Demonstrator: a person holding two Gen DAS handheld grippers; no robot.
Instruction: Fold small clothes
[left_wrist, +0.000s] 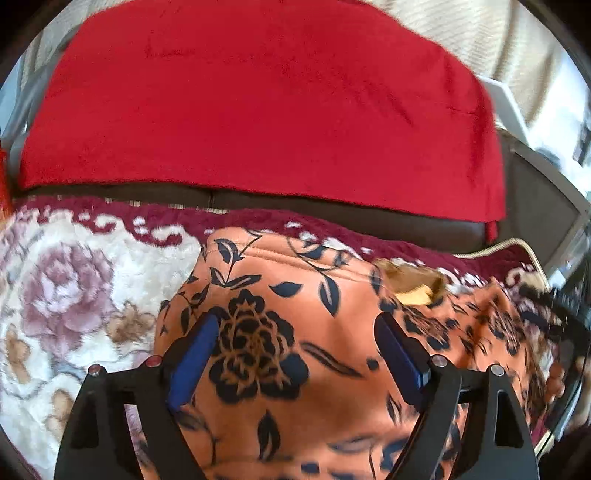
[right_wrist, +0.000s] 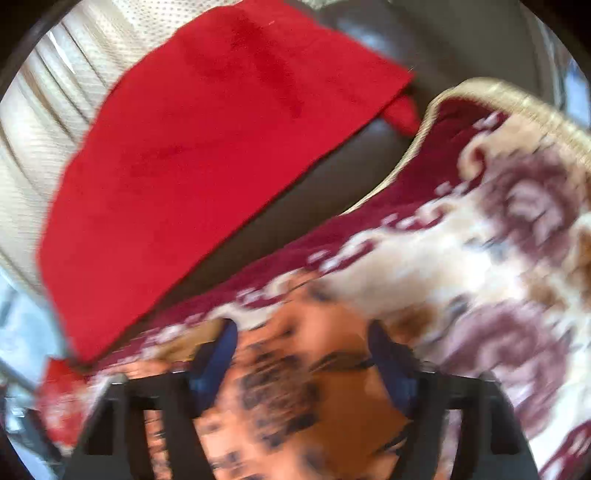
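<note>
bright daylight | fisheye edges bent | right view motion-blurred

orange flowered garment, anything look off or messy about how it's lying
The orange flowered garment lies rumpled on the floral blanket, its right side bunched with a tan inner patch turned out. Nothing looks torn.

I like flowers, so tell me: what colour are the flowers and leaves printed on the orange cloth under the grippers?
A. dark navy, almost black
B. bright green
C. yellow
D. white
A: in the left wrist view, the orange floral-print cloth shows a large dark navy rose and matching dark leaves, nothing white, green or yellow.
</note>
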